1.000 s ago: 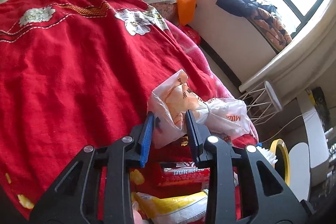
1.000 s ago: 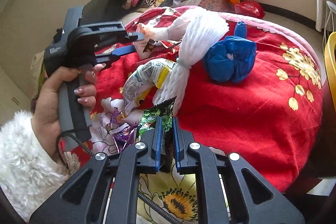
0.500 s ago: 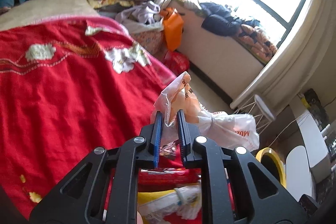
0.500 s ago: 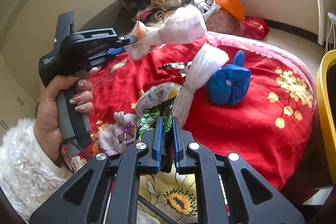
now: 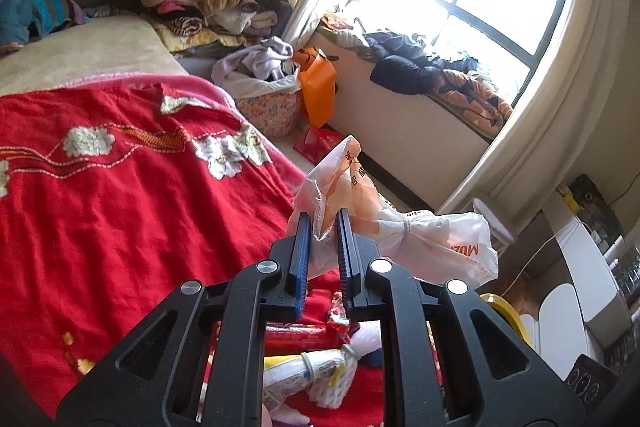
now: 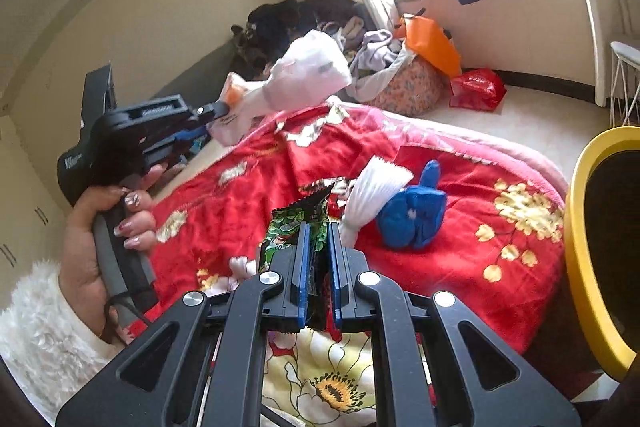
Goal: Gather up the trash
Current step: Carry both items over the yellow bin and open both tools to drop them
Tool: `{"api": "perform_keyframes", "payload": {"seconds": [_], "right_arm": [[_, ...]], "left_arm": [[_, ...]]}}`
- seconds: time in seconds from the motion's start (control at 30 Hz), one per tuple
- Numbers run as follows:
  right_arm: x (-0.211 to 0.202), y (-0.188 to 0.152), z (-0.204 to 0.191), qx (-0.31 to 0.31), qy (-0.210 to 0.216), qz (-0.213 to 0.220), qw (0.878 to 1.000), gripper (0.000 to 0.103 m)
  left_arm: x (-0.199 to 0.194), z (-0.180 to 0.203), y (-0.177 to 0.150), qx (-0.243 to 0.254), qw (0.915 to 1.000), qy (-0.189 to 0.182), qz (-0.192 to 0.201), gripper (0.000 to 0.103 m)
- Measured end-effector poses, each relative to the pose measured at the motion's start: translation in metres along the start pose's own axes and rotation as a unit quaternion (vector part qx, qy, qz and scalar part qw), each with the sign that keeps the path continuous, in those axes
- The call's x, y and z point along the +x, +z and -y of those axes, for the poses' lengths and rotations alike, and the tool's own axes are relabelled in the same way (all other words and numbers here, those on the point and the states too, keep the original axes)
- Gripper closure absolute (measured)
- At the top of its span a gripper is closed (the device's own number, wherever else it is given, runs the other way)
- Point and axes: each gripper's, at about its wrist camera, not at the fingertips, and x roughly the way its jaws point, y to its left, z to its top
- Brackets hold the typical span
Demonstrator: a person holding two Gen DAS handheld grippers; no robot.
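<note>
Our left gripper [image 5: 323,227] pinches the crumpled end of a tied plastic bag [image 5: 404,235], which juts out past the fingertips, clear of the red blanket [image 5: 120,195]. Our right gripper [image 6: 317,239] clamps a green snack wrapper [image 6: 298,223] upright between its fingers. Both look light, limp and slippery, so we judge bunched folds the safest hold.

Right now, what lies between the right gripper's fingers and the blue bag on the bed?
In the right wrist view, a white foam net sleeve lies between the right gripper and the blue bag.
</note>
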Motion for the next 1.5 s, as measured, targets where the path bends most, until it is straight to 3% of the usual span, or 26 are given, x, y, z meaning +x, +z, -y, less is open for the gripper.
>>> {"api": "perform_keyframes", "payload": {"seconds": [0.47,0.77,1.5], "right_arm": [[-0.05,0.022,0.039,0.064,-0.034,0.077,0.994,0.094],[-0.08,0.028,0.065,0.088,-0.08,0.126,0.985,0.094],[-0.14,0.019,0.124,0.145,-0.204,0.201,0.947,0.094]], "left_arm": [[-0.01,0.038,-0.005,0.034,0.9992,-0.02,0.003,0.094],[-0.002,0.068,-0.019,0.062,0.9972,-0.038,-0.014,0.094],[0.022,0.132,-0.062,0.121,0.9889,-0.069,-0.052,0.094]]}}
